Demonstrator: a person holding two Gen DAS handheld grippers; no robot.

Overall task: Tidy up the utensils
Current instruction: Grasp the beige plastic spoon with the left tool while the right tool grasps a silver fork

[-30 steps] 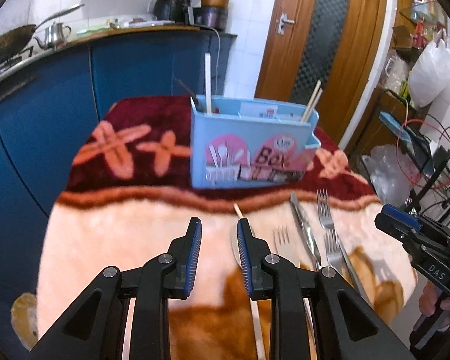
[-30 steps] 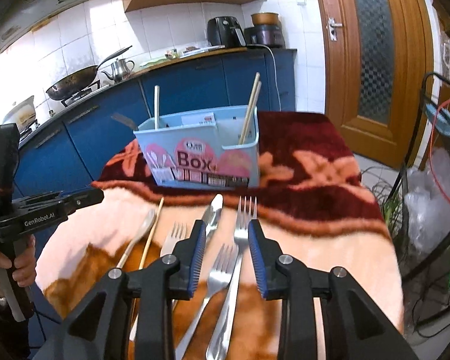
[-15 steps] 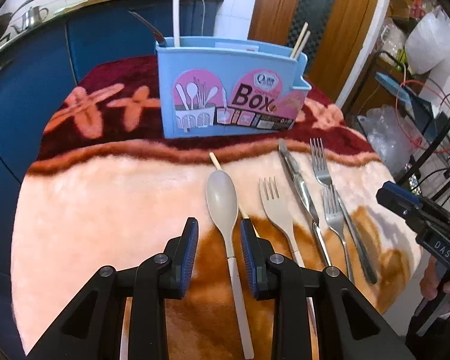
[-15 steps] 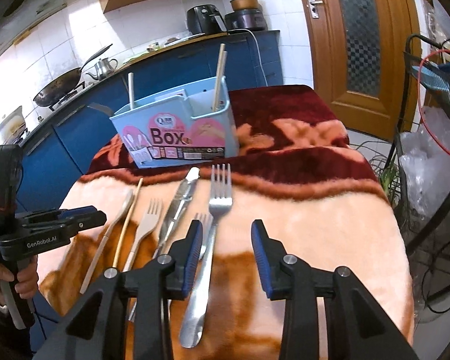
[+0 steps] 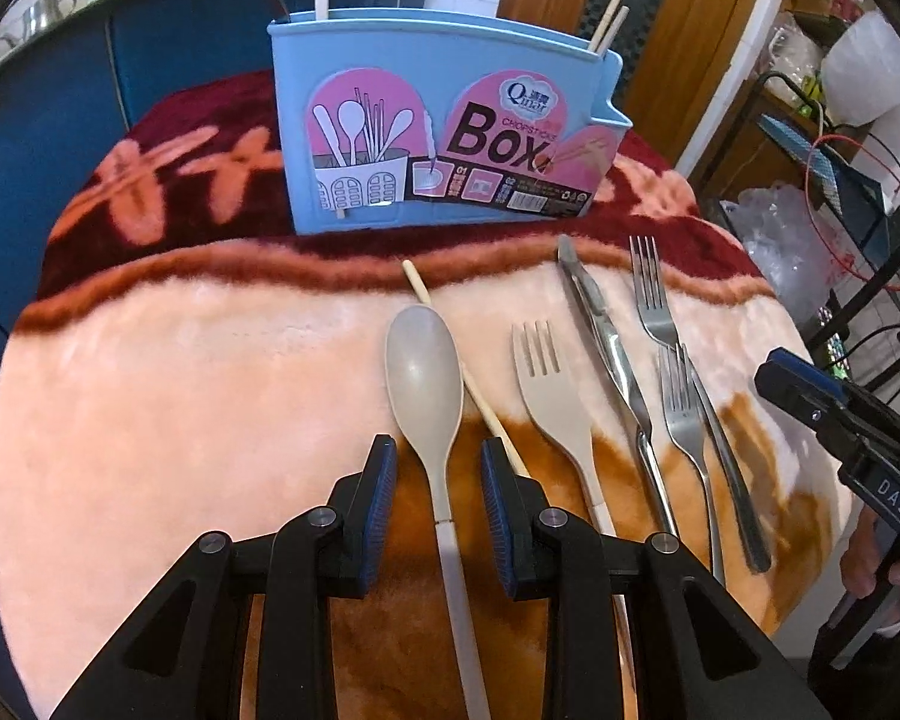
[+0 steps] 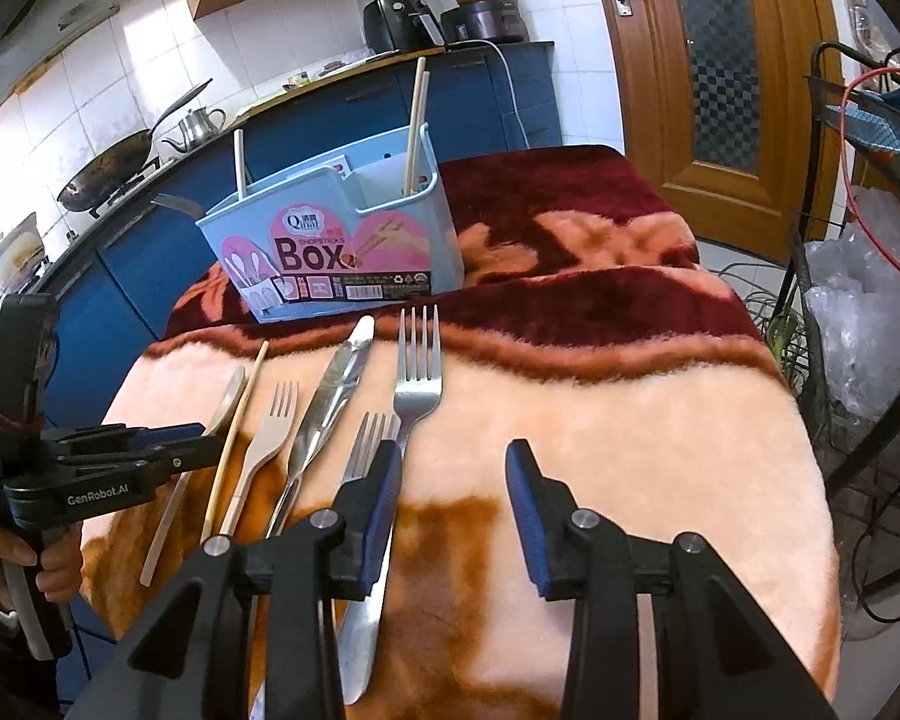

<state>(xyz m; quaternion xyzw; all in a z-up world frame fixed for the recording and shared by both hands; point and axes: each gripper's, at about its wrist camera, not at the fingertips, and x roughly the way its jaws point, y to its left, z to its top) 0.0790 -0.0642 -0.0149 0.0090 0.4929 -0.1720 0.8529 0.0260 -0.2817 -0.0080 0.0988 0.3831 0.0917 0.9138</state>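
The beige spoon (image 5: 424, 372) lies on the blanket (image 5: 150, 420) with its bowl toward 12 o'clock and its thin handle running to 6 o'clock. The left gripper (image 5: 438, 480) straddles the spoon's neck; its jaws are parted, a gap is seen on both sides of the neck, and nothing is grasped. The pads (image 5: 381, 510) are blue and ribbed, mounted on black arms.

A wooden chopstick (image 5: 480, 402) lies slantwise just beside the spoon at 3 o'clock, passing under the bowl. Further toward 3 o'clock lie a beige fork (image 5: 555, 402), steel tongs (image 5: 606, 354) and two steel forks (image 5: 678, 408), roughly parallel.

The right gripper (image 6: 453, 480) is held over bare blanket with its jaws apart; the opening is still widening and nothing is between them. The long steel fork (image 6: 417, 384) passes under the left pad.

The pale blue plastic box (image 5: 444, 120) stands at 12 o'clock on the dark red band of the plush blanket, with chopsticks (image 5: 607, 21) upright in its right-hand compartment.
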